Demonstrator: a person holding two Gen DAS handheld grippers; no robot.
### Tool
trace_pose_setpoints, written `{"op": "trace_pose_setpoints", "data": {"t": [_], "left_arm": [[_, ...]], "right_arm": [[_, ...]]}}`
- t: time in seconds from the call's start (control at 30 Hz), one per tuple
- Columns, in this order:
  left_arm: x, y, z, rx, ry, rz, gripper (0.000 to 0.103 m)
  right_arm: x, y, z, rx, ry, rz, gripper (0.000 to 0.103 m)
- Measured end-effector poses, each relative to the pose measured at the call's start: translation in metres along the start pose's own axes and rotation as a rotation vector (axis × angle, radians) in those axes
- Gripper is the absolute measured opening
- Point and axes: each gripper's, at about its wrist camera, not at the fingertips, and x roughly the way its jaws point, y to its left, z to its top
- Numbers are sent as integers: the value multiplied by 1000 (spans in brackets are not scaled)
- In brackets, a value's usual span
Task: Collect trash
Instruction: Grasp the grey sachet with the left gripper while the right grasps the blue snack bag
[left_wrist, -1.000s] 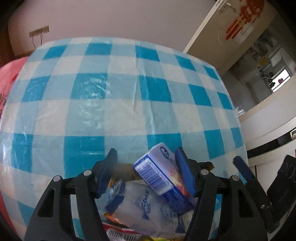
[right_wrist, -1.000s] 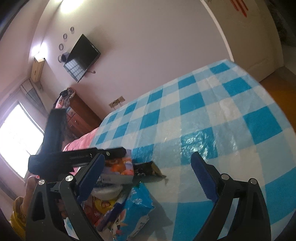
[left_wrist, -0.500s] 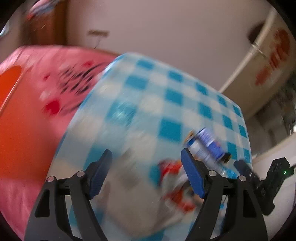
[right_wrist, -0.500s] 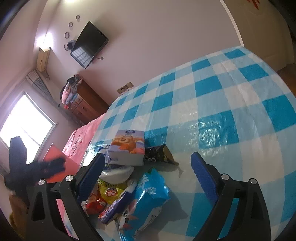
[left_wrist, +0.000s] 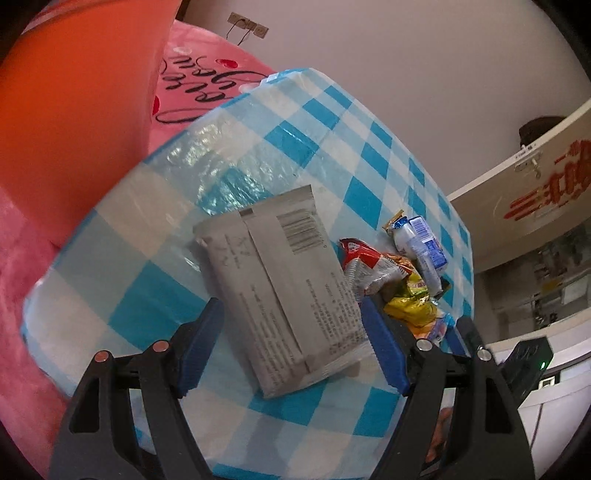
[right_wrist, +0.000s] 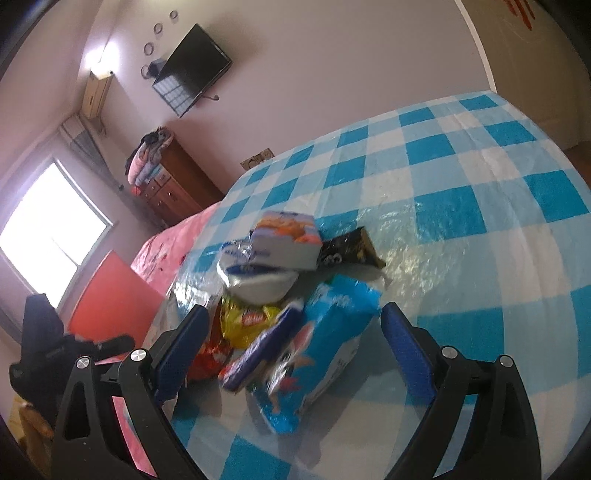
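Observation:
A pile of wrappers lies on the blue checked tablecloth (left_wrist: 147, 306). In the left wrist view a large grey foil packet (left_wrist: 280, 284) lies flat, its near end between the open fingers of my left gripper (left_wrist: 291, 347). Beyond it lie a red and white wrapper (left_wrist: 369, 266), a yellow bag (left_wrist: 410, 306) and a small blue and white box (left_wrist: 428, 247). In the right wrist view my right gripper (right_wrist: 295, 350) is open over a blue snack bag (right_wrist: 325, 343), a yellow bag (right_wrist: 247, 321), a white pouch (right_wrist: 258, 280), an orange-printed box (right_wrist: 288, 240) and a dark wrapper (right_wrist: 351, 251).
An orange-red bin (left_wrist: 66, 110) (right_wrist: 114, 295) stands beside the table's left edge, against a pink bedspread (left_wrist: 207, 85). A wooden dresser (right_wrist: 173, 188) and a wall TV (right_wrist: 192, 70) are at the far wall. A door (left_wrist: 524, 184) is to the right.
My left gripper has swung away to the left side of the table and now faces the pile from there, with the grey packet between its fingers. My right gripper has moved closer over the pile.

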Motion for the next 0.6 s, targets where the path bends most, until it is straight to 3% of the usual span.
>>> {"op": "trace_pose_setpoints", "data": {"t": [0.4,0.6], "left_arm": [[20,-9,8,-26,-30,62,77],[31,-23,9,32,-28,128,79]], "right_arm": [[-3,-13,-2,47,12,-25,93],[-4,-26,-4,112,19,6,69]]}}
